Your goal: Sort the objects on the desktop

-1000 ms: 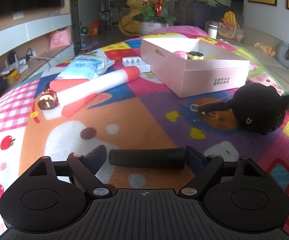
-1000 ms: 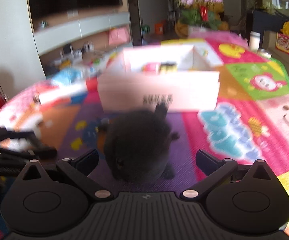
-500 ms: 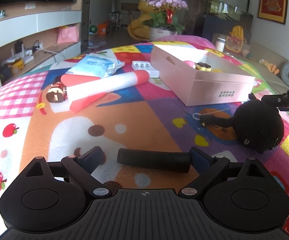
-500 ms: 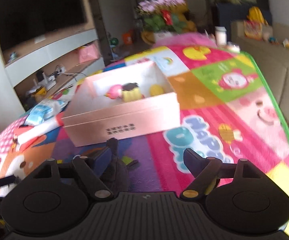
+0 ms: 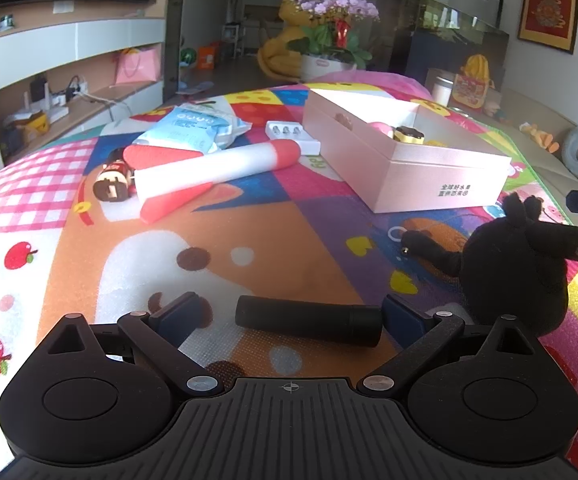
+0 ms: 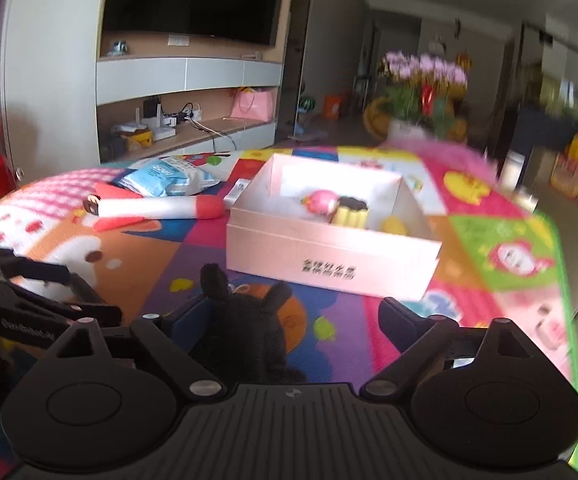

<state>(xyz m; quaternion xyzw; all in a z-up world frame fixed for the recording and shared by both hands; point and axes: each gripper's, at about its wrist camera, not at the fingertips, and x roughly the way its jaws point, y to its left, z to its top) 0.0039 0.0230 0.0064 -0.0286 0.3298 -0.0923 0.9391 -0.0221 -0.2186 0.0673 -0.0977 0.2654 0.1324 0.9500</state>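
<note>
The left hand-held gripper is spread wide around a black cylinder lying crosswise on the surface, its long axis running finger to finger. The right hand-held gripper is also wide, the black plush against its left finger, ears toward the pink box; its lower body is hidden.

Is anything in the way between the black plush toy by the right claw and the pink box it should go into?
Nothing visible blocks it. From the black plush toy to the pink box only bare play mat shows, and the box is open on top. The right claw is open, with the toy against its left finger.
</note>
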